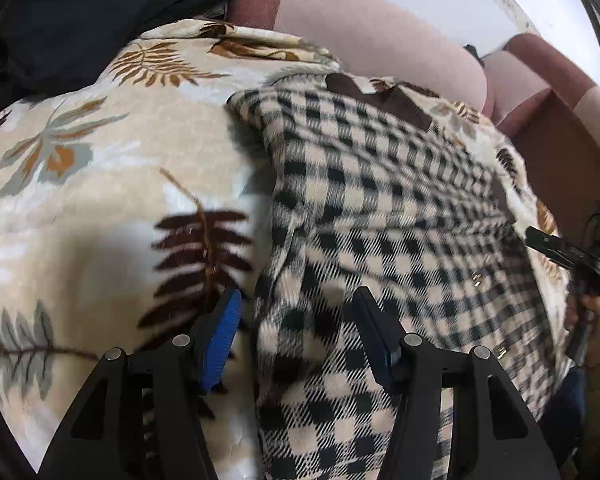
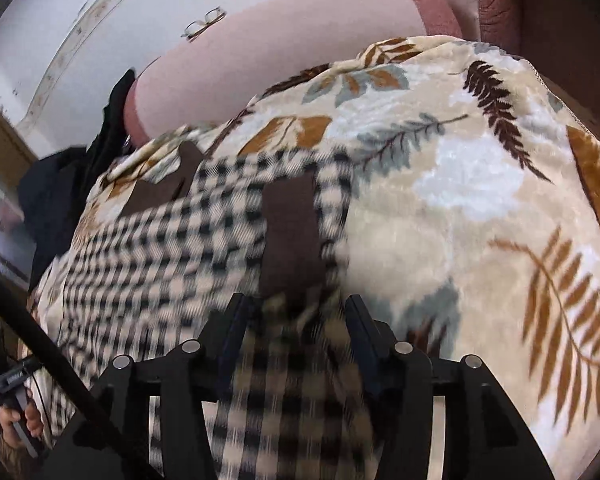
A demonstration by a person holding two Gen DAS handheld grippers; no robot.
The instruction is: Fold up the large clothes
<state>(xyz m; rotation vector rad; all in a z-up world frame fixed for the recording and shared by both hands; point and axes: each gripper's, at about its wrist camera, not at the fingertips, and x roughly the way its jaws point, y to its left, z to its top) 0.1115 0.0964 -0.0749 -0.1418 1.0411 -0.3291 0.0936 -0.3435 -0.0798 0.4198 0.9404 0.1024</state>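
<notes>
A black-and-cream checked garment (image 1: 380,208) with brown patches lies spread on a leaf-print blanket (image 1: 100,168). My left gripper (image 1: 296,312) is open, its jaws wide apart over the garment's left edge, cloth between them. In the right wrist view the same garment (image 2: 172,248) lies left of centre with a brown patch (image 2: 292,232) just ahead. My right gripper (image 2: 296,320) is open, jaws astride the garment's near edge. The right gripper also shows in the left wrist view (image 1: 568,256) at the far right, over the garment's other side.
The blanket (image 2: 480,200) covers a pink and maroon sofa (image 1: 380,32). Eyeglasses (image 2: 204,22) rest on the sofa back. Dark clothing (image 1: 60,12) is piled at the far left. A white wall is behind.
</notes>
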